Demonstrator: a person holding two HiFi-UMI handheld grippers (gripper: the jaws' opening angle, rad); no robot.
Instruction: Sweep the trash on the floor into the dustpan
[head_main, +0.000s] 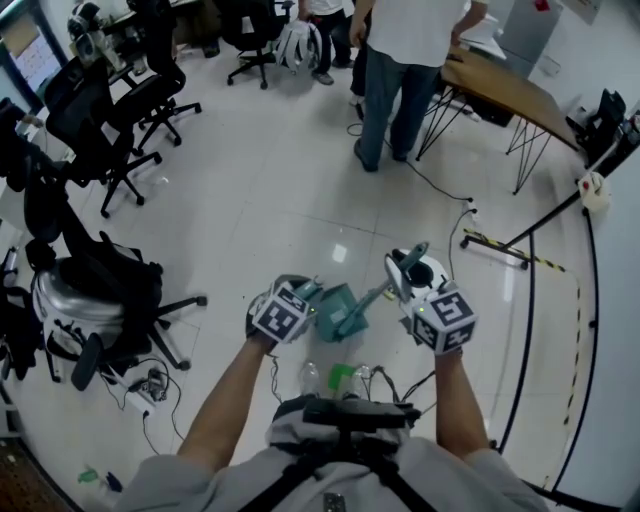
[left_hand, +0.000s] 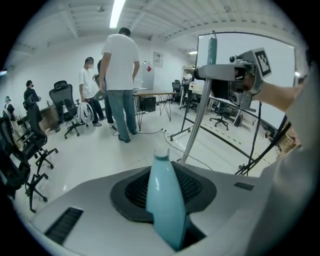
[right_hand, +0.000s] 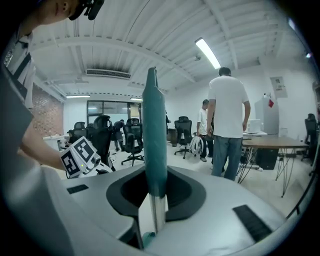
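Dustpan and broom pole are held clear of the pale tiled floor, side by side between the two grippers and just in front of the person's body. The left gripper is closed to a narrow gap on the dustpan's light blue handle, which is seen rising between its jaws. The right gripper is closed on the broom's teal grip, with bare metal pole showing below that grip. Small pieces of trash, one clear and one green, are seen on the tiles below the dustpan, close to the person's feet.

Open floor is left straight ahead. That stretch is hemmed on the left by black office chairs and on the right by a wooden desk, at whose near edge a standing person in jeans is seen. A cable is trailed across the tiles from under the desk. The right margin is edged by a black stand and yellow-and-black striped tape.
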